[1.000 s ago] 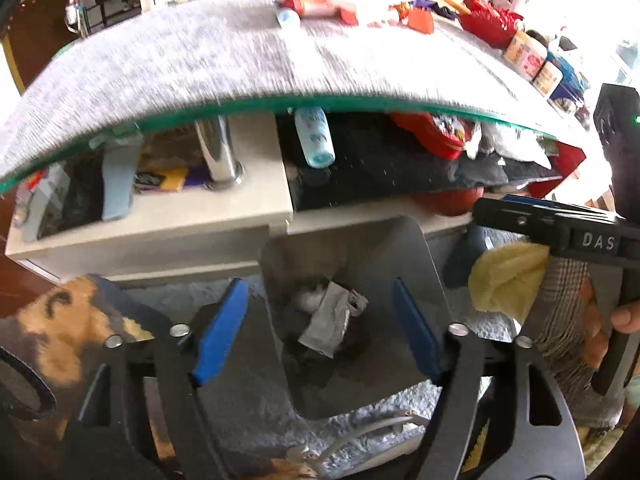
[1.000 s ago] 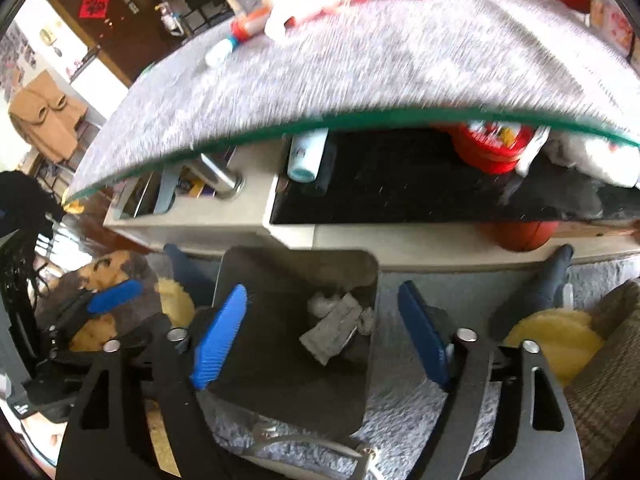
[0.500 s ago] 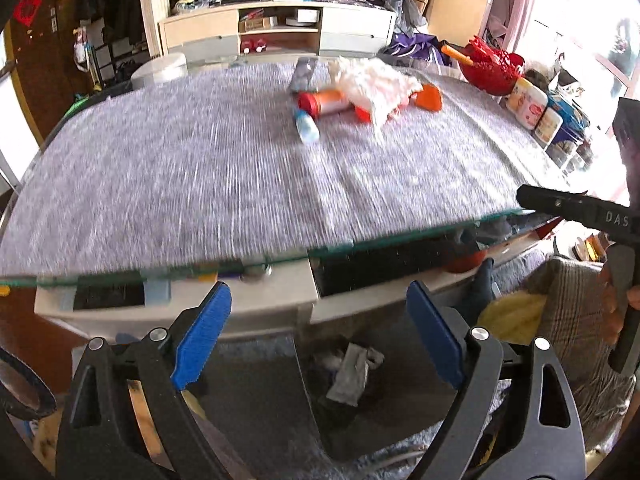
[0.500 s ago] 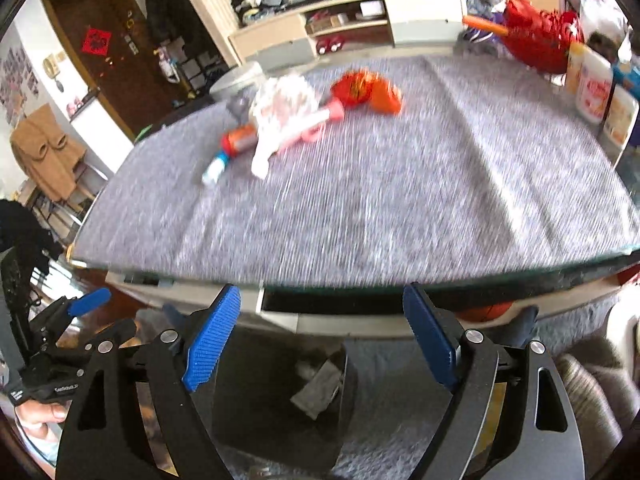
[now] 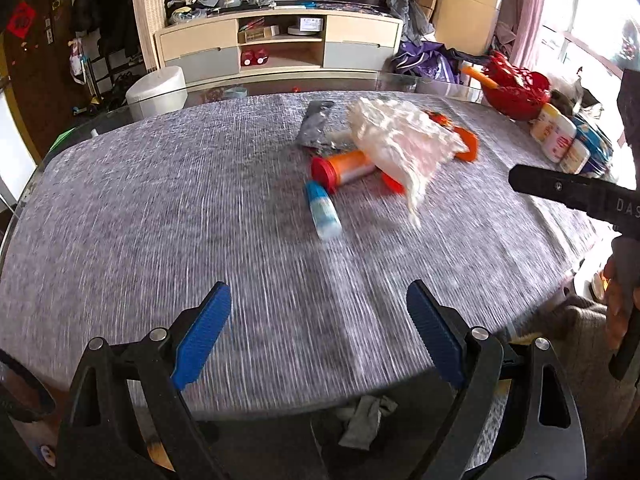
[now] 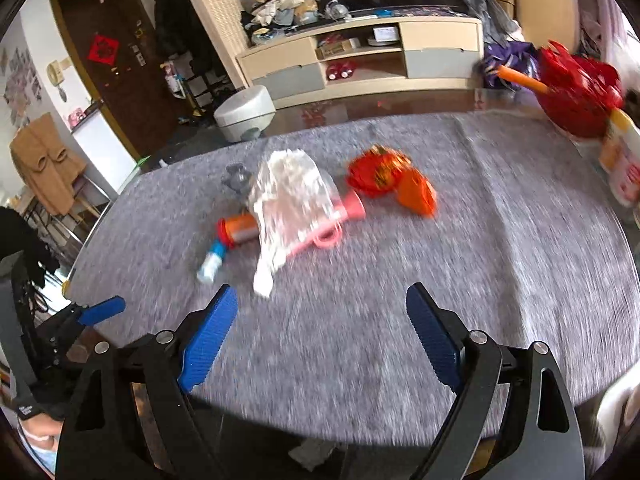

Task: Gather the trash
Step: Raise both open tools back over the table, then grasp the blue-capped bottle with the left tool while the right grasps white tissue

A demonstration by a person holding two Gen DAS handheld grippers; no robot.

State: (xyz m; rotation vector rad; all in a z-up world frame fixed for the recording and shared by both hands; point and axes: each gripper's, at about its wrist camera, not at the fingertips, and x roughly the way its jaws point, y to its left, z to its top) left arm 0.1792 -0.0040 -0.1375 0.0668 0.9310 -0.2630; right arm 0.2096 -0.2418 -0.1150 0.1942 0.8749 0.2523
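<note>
Trash lies in a cluster on the grey table mat (image 5: 160, 220): a crumpled white plastic bag (image 5: 400, 144), an orange tube with a red cap (image 5: 344, 168), a small blue-capped bottle (image 5: 324, 210), a grey wrapper (image 5: 316, 124) and orange-red wrappers (image 6: 380, 176). The bag (image 6: 292, 196) also shows in the right wrist view. My left gripper (image 5: 320, 332) is open and empty above the near table edge. My right gripper (image 6: 320, 332) is open and empty too. A dark bin with crumpled grey paper (image 5: 360, 424) sits below the table edge.
A red basket (image 5: 516, 88) and several labelled jars (image 5: 560, 140) stand at the table's right end. A TV cabinet (image 5: 280, 44) and a white round appliance (image 5: 158, 90) are beyond the table. A chair with a coat (image 6: 40, 172) stands at the left.
Both grippers have risen from over the bin on the floor to above the table top. The view now faces the trash on the mat. Both stay open and empty.
</note>
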